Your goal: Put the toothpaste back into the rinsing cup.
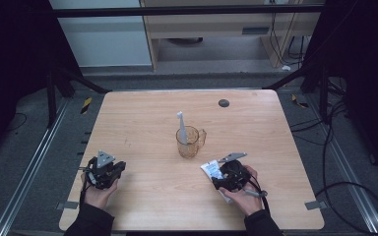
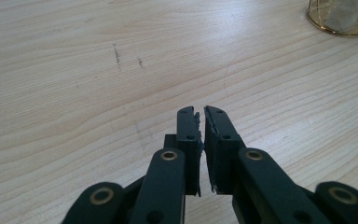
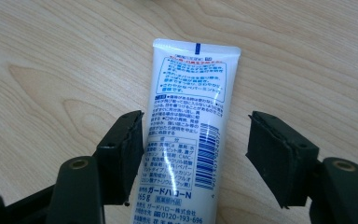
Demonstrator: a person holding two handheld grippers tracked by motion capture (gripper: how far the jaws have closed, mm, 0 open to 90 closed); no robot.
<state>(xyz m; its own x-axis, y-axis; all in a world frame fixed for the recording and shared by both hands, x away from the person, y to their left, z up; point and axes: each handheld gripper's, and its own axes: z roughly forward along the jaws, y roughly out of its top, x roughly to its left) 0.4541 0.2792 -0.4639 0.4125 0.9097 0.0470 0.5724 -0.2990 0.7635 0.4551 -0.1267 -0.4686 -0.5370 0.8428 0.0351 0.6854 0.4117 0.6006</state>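
I had the right gripper (image 3: pixel 193 154) low over the toothpaste tube (image 3: pixel 186 135), which lay flat on the table (image 1: pixel 142 123) at the near right, crimped end pointing away from me. Its jaws stood wide apart, straddling the tube, the left pad almost against its edge and the right pad well clear, gripping nothing. The left gripper (image 2: pixel 201 140) rested at the near left, jaws nearly together and empty. To grip well, I judged I should centre on the tube, then close gently across its width.

A lab recording rig: wooden table (image 1: pixel 142 206) framed by black curtains (image 1: pixel 15 59); cables (image 1: pixel 334 147) on grey floor (image 1: pixel 24 162).
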